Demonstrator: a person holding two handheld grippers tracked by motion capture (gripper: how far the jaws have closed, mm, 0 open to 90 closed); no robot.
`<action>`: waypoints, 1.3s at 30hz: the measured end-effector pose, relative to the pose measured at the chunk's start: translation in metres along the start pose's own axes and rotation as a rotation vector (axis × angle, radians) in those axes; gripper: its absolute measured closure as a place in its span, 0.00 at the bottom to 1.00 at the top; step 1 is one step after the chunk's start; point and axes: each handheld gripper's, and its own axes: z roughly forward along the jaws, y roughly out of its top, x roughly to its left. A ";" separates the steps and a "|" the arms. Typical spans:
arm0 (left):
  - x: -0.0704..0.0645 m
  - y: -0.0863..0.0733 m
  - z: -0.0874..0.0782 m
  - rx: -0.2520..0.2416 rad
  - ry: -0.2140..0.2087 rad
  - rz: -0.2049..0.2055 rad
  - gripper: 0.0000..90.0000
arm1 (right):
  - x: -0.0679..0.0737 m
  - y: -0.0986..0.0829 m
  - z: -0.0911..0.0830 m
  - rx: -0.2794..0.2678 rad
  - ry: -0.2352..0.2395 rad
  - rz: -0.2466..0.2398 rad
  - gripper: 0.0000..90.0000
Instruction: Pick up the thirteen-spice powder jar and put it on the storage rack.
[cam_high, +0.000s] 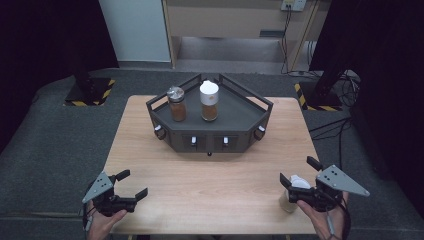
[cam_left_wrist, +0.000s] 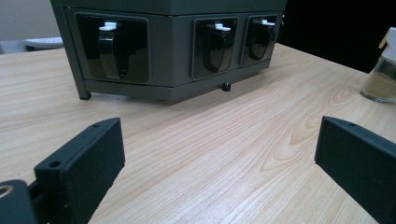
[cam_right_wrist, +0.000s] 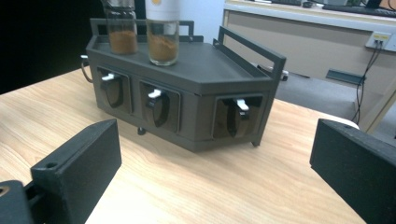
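Two jars sit on the rack at 12 o'clock; a third jar stands at 5 o'clock, touching or just beside the right gripper. Risk: a swing of that gripper could tip it off the table edge. Both sets of jaws gape wide, holding nothing. Left gripper hovers at 7 o'clock.
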 end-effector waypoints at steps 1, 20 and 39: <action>0.000 0.000 -0.001 -0.002 0.002 -0.001 0.01 | 0.000 -0.004 -0.001 -0.001 -0.001 0.005 0.02; 0.000 -0.001 -0.001 -0.006 0.002 0.005 0.01 | 0.004 -0.055 -0.008 0.012 -0.038 0.030 0.02; 0.004 -0.001 0.000 -0.008 -0.009 0.001 0.01 | 0.001 -0.065 -0.012 0.010 -0.046 0.043 0.03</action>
